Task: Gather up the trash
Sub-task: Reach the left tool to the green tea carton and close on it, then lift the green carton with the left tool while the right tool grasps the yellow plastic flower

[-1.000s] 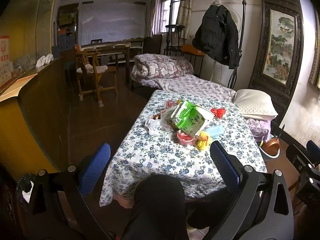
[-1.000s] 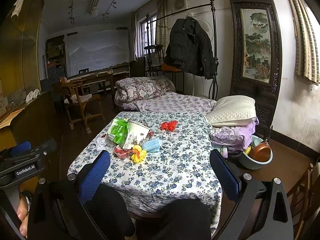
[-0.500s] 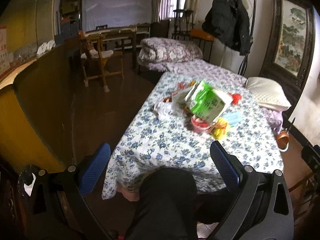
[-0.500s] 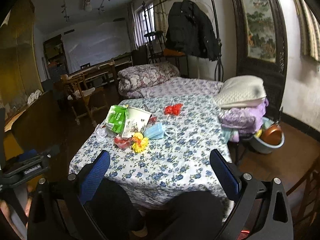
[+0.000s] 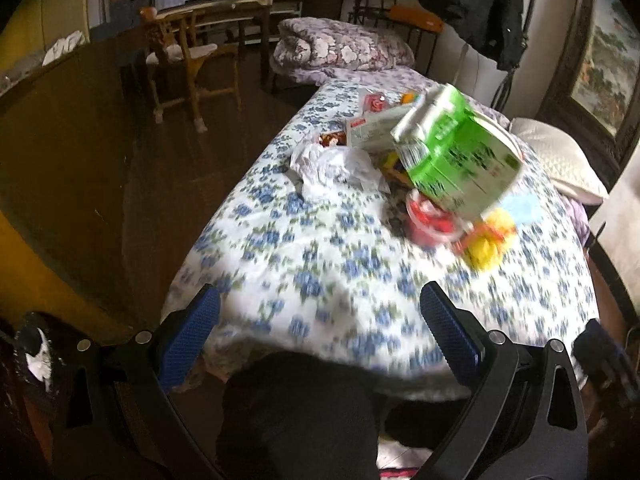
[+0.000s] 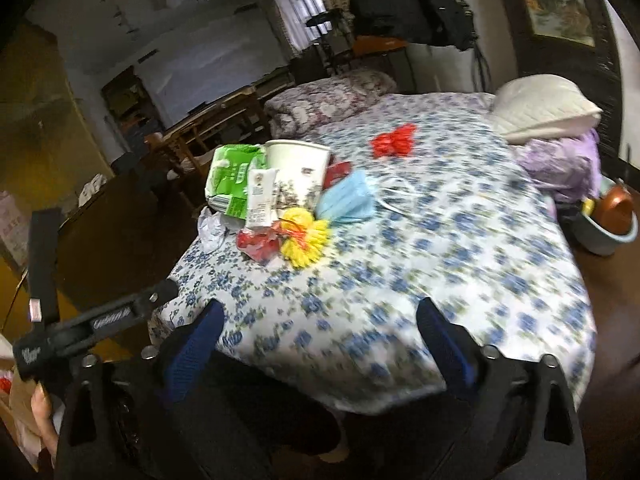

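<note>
Left wrist view: left gripper (image 5: 320,320) has its blue pads spread wide with nothing between them, only the flowered cloth of the table (image 5: 320,264) beyond. The trash pile sits at about 1 o'clock from its fingertips, well apart. Nearest piece on this side is the crumpled white paper (image 5: 336,166) at roughly 12 o'clock. Right of it is the green packet (image 5: 456,160), propped up, long axis running from 11 toward 5 o'clock. Under its lower edge are the red cup (image 5: 430,222) and the yellow wrapper (image 5: 486,240), touching or just beside each other; frame is blurred, cannot tell which.

Right wrist view: right gripper (image 6: 316,328) also stands apart and empty; its jaws have just been closing a little, nothing between them. From here the pile is at about 11 o'clock. The yellow wrapper (image 6: 304,240) is the closest item; the blue face mask (image 6: 346,200) lies just behind it, long axis from 8 toward 2 o'clock. A red scrap (image 6: 394,142) lies alone at 1 o'clock, well apart from the pile. Left gripper body (image 6: 92,316) is visible at 9 o'clock, so both hands flank the near edge.

Judgement: neither hand is clearly nearer overall. White paper favours the left, mask and red scrap the right.
</note>
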`<state>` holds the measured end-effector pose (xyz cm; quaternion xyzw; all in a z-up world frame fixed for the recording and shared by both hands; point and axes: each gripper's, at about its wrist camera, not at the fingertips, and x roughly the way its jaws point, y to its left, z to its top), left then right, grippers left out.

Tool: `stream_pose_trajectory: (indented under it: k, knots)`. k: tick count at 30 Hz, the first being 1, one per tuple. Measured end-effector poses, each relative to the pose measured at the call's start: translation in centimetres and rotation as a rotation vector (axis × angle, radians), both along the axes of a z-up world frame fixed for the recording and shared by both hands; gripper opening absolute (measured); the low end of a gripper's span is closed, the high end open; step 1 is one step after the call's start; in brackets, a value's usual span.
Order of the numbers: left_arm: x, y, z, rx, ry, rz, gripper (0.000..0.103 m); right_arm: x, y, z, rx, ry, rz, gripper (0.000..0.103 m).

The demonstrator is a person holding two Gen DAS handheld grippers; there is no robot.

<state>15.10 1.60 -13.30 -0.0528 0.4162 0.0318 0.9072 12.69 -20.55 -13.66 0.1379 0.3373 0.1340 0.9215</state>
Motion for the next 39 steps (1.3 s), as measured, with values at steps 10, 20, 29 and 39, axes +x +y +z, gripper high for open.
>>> stream_pose_trajectory:
  k: [10,20,29,39]
  knots:
    - [3.1,-4.9,0.7,-0.049,-0.117,-0.214,0.096,1.9,-3.6,-2.9,0.054,0.001,-0.076,0.073]
    - [6.9,-8.9,0.2,-0.002,-0.234,-0.239,0.06,1.7,-5.4,-4.7,0.139,-0.022,-0.075,0.073]
    - [3.7,-6.0,1.5,-0.1,-0.373,-0.246,0.024,0.8,-3.5,-4.2,0.048,-0.085,-0.026,0.072]
    - [2.7,-1.1,2.6,-0.317,-0.365,-0.299,0.024,1.1,-1.9,-4.1,0.02,-0.07,0.004,0.065]
